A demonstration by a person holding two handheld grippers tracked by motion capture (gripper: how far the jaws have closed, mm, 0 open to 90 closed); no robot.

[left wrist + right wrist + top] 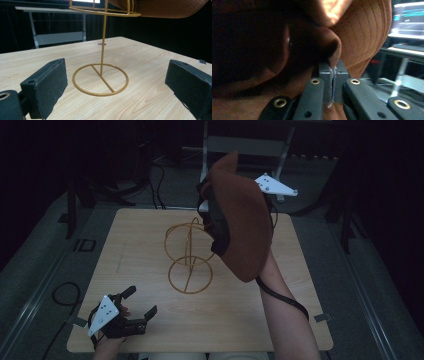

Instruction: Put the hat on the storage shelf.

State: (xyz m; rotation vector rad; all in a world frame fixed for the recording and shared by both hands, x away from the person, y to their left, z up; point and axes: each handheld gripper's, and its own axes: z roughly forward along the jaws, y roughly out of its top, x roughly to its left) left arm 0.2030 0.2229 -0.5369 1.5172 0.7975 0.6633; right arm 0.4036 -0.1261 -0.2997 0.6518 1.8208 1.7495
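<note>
One wire stand point(190, 256) between hat point(239, 220) and left tongs point(136, 306).

A square table point(150, 330) with a pale wood-grain top carries the scene, standing on a grey floor point(40, 255). A gold wire stand point(190, 265) rests on the top near its middle: a round base ring with one crossbar lies flat on the wood, and a thin upright rod rises from that bar to a second ring. The left gripper view shows a small round grey mark point(101, 44) on the wood beyond the stand.
</note>
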